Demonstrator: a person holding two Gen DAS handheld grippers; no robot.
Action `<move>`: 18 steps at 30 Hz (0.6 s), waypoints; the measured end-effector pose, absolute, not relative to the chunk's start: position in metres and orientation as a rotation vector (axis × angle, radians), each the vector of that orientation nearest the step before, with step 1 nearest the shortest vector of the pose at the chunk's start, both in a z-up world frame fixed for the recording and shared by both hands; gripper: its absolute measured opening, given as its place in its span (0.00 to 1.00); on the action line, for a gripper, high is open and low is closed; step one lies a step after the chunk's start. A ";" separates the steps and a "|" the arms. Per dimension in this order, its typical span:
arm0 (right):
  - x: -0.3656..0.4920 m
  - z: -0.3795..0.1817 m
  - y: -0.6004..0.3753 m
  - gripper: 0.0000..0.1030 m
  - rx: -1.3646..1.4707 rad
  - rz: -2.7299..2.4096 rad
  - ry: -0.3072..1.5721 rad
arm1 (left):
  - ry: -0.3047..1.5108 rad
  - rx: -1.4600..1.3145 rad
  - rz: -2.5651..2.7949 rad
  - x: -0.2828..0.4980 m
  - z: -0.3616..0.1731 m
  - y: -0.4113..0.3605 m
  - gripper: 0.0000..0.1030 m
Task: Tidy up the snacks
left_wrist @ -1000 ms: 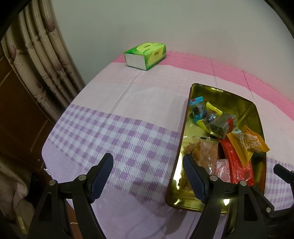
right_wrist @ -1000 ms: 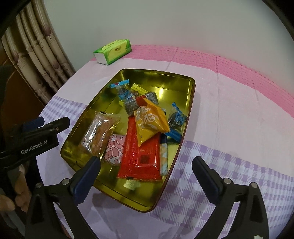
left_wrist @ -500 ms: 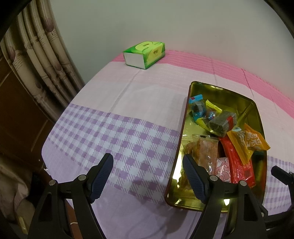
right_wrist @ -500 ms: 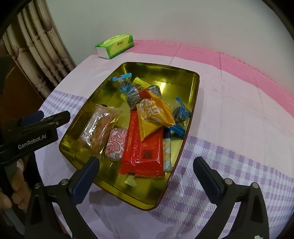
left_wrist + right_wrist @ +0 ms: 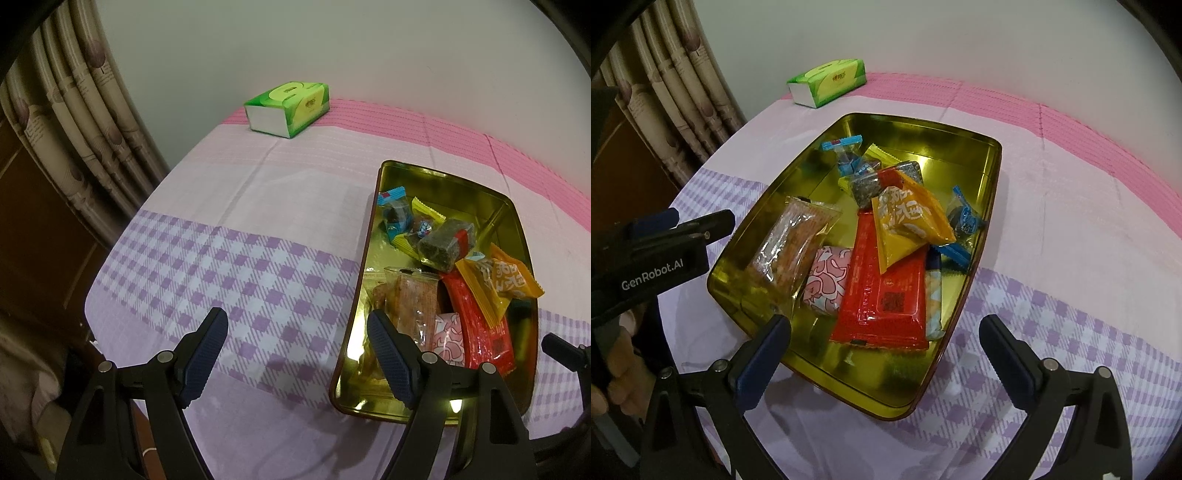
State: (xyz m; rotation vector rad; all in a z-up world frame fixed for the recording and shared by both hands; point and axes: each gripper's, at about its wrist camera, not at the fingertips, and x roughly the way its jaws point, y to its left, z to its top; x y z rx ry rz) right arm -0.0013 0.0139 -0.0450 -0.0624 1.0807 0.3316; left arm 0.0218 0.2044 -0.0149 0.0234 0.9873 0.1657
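1. A gold tin tray is lying open on the desk, which is wearing a cloth of pink bands and purple checks; the tray is sitting near the middle, its near end over the checked band.
2. Inside it, snacks are lying in a loose heap: a long red packet is resting flat at the near end, an orange-yellow packet is lying tilted across the red packet's far end, and a dark block in clear wrap is sitting just beyond that.
3. A clear packet of brownish pieces is lying along the tray's left wall, with a small pink-patterned packet wedged between it and the red one.
4. Small blue-wrapped sweets are sitting by the right wall, and more blue and yellow wrappers are lying toward the far end.
5. A green tissue box is standing well apart at the desk's far left corner, by the wall; curtains are hanging past the left edge.
6. The tray's long axis is running from the near edge toward the far wall, and the red packet is lying along the same line.
7. The left gripper is hovering with its fingers spread wide and empty, one over the checks and one over the tray's near left corner.
8. The right gripper is hanging over the tray's near end, fingers spread wide, gripping nothing.
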 end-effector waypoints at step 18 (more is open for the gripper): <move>-0.001 -0.045 0.013 0.98 -0.063 0.332 1.081 | 0.989 0.024 0.154 0.025 -0.013 0.204 0.76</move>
